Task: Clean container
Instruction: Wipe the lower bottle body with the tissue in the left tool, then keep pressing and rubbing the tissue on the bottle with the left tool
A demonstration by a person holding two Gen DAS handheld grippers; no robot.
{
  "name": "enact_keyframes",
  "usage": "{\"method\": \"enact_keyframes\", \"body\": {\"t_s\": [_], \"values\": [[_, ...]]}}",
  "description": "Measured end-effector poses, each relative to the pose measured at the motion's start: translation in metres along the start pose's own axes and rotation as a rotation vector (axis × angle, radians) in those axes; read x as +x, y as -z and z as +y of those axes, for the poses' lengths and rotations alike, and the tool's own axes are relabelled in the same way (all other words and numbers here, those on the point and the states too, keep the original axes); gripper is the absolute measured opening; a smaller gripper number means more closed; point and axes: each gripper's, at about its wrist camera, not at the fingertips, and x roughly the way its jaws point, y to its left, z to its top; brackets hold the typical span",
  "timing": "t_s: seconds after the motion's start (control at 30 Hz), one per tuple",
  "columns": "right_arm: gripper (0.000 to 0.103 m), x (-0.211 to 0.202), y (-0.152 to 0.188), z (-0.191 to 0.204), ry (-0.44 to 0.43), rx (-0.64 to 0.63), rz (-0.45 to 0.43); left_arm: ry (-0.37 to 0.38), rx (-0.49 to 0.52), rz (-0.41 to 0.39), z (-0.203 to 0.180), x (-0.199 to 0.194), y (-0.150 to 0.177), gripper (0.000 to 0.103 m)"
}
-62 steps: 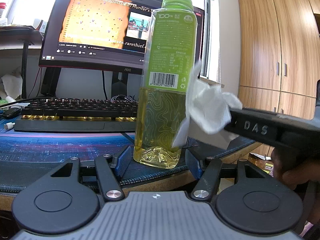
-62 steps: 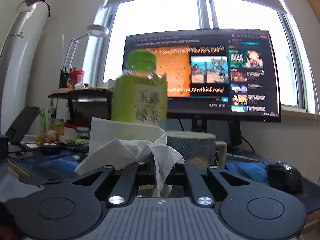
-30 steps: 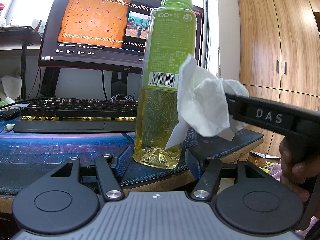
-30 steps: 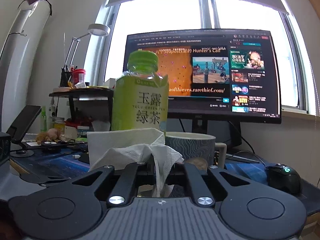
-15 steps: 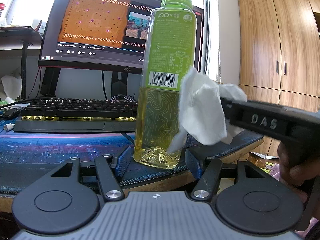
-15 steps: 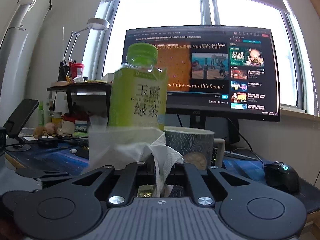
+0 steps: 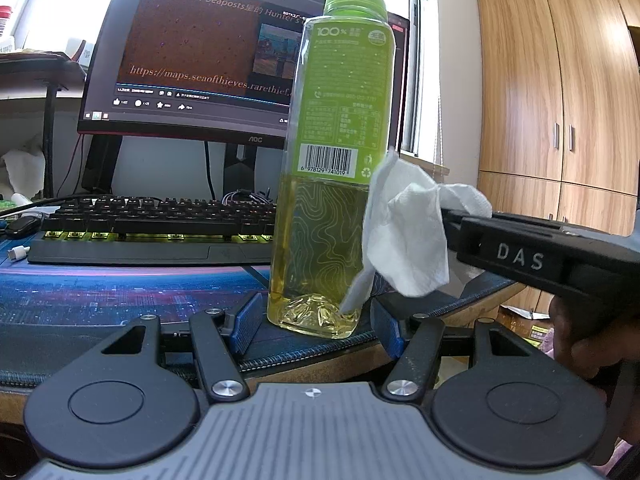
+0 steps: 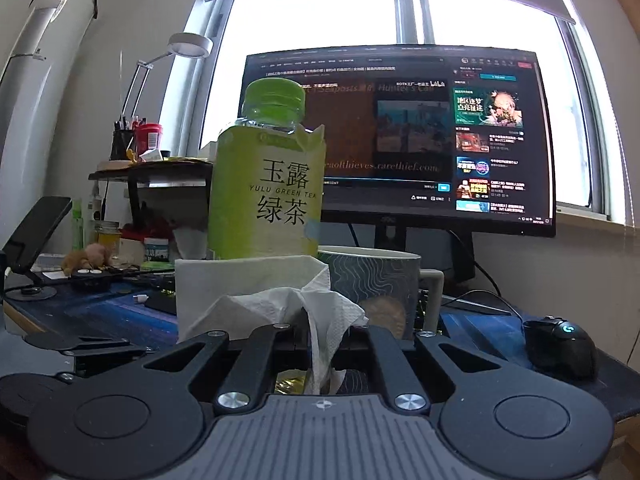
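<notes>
Bottle (image 7: 334,184) upright between left gripper (image 7: 316,322) jaws; right gripper (image 7: 448,220) presses tissue (image 7: 404,232) against it.

A desk (image 7: 328,364) with a wooden edge fills the lower half of both views, covered by a dark blue patterned mat (image 7: 100,292). In the left wrist view, a green tea bottle (image 7: 332,184) stands upright on the mat near the desk's front edge, at center frame. Behind it, at middle left, lies a black keyboard (image 7: 152,224). In the right wrist view, a patterned mug (image 8: 380,288) sits right of the bottle, and a black mouse (image 8: 560,344) rests at lower right.
</notes>
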Motion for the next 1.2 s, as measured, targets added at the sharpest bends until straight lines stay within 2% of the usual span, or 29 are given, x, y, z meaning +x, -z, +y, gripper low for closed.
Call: {"method": "enact_keyframes", "body": {"t_s": [0.4, 0.7, 0.93, 1.2], "values": [[0.008, -0.003, -0.001, -0.003, -0.001, 0.012, -0.015, -0.053, 0.063, 0.003, -0.016, 0.002, -0.001, 0.064], [0.008, -0.002, -0.003, 0.006, -0.014, 0.002, -0.026, -0.035, 0.027, -0.005, -0.009, 0.002, 0.002, 0.064], [0.009, 0.008, 0.006, -0.002, 0.018, 0.011, 0.026, -0.028, 0.014, -0.010, -0.007, 0.001, 0.002, 0.063], [0.009, -0.003, -0.004, 0.005, -0.006, -0.001, -0.030, -0.019, 0.001, -0.012, -0.004, 0.001, 0.001, 0.063]]}}
